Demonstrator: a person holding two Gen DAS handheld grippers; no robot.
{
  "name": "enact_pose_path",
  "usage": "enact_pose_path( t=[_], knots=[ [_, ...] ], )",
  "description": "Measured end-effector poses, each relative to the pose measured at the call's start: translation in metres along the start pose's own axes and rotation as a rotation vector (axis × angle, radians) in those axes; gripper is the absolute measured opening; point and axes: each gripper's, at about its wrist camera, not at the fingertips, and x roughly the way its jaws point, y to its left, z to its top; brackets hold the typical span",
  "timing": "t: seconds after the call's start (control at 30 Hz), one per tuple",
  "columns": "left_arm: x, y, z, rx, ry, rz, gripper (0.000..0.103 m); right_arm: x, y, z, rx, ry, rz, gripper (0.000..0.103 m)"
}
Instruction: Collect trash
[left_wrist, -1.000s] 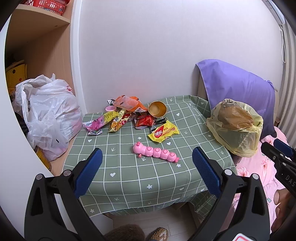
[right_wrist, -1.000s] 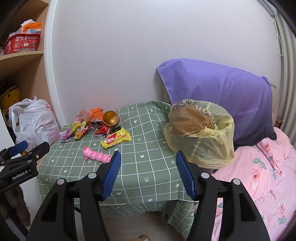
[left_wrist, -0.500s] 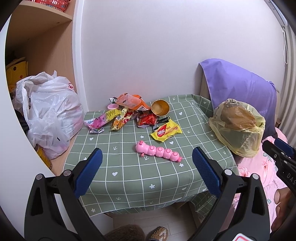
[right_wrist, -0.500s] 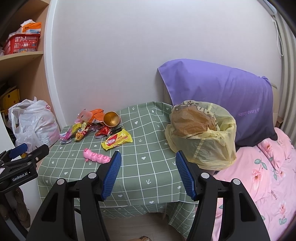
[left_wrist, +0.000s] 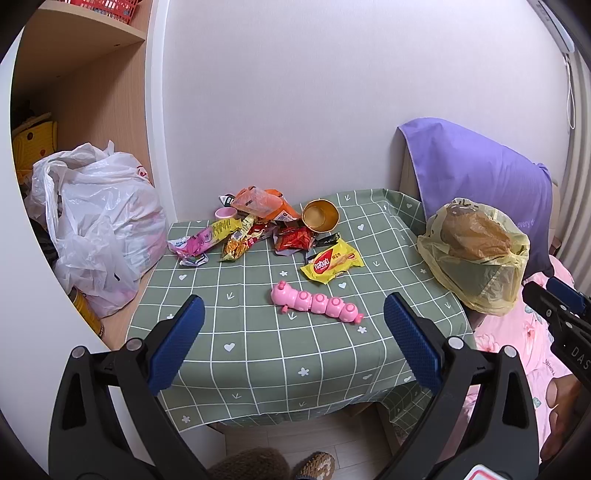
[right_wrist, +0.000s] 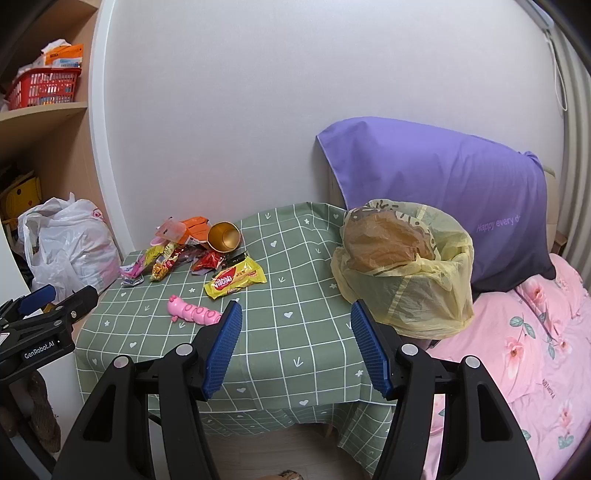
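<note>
Both tongs hang released and empty short of the table (left_wrist: 258, 354): left gripper (left_wrist: 293, 336), right gripper (right_wrist: 295, 343). This looks like the approach step, nothing collected yet. The wrappers (left_wrist: 266, 236) lie at the left's 12 o'clock, the lined bin (right_wrist: 406, 273) at the right's 1 o'clock. Next: reach in and pinch one wrapper.

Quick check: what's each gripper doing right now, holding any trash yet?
Left gripper: open, holding nothing, short of the table.
Right gripper: open, holding nothing, short of the table.
</note>
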Motion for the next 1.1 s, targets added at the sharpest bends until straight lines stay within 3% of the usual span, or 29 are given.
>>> enact_pose_path(
  t=[1.1],
  knots=[
    [0.009,-0.013,0.006,0.019,-0.006,-0.018,0.093,0.004,-0.015,0.001,0.023,-0.006,0.001,0.058]
  ],
)
